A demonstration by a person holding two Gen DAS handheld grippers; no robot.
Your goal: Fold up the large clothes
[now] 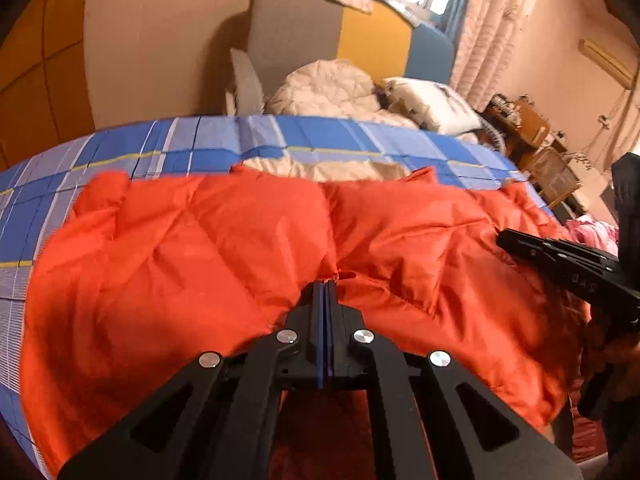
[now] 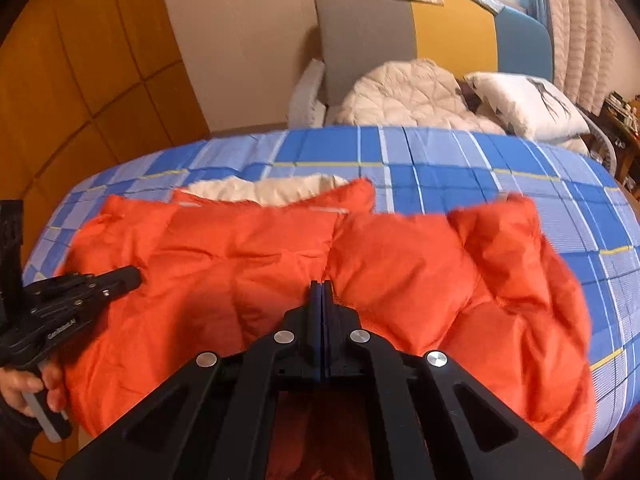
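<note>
An orange puffer jacket (image 1: 200, 240) (image 2: 400, 272) lies spread across a bed with a blue plaid sheet (image 1: 320, 136) (image 2: 480, 160). Its cream lining (image 1: 320, 170) (image 2: 260, 190) shows at the collar on the far side. My left gripper (image 1: 326, 282) is shut, and the fabric puckers around its tips near the jacket's near edge. My right gripper (image 2: 322, 282) is also shut, with creases running into its tips. Each one appears in the other's view: the right gripper (image 1: 502, 236) rests on the jacket's right part, the left gripper (image 2: 136, 276) on its left part, held by a hand (image 2: 24, 392).
Past the bed stands a grey, yellow and blue armchair (image 1: 296, 28) (image 2: 368, 32) holding a white quilted garment (image 1: 324, 84) and a pillow (image 2: 524, 104). Wooden panels (image 2: 80, 80) are on the left. Cluttered furniture (image 1: 532, 132) and pink cloth (image 1: 592, 232) lie to the right.
</note>
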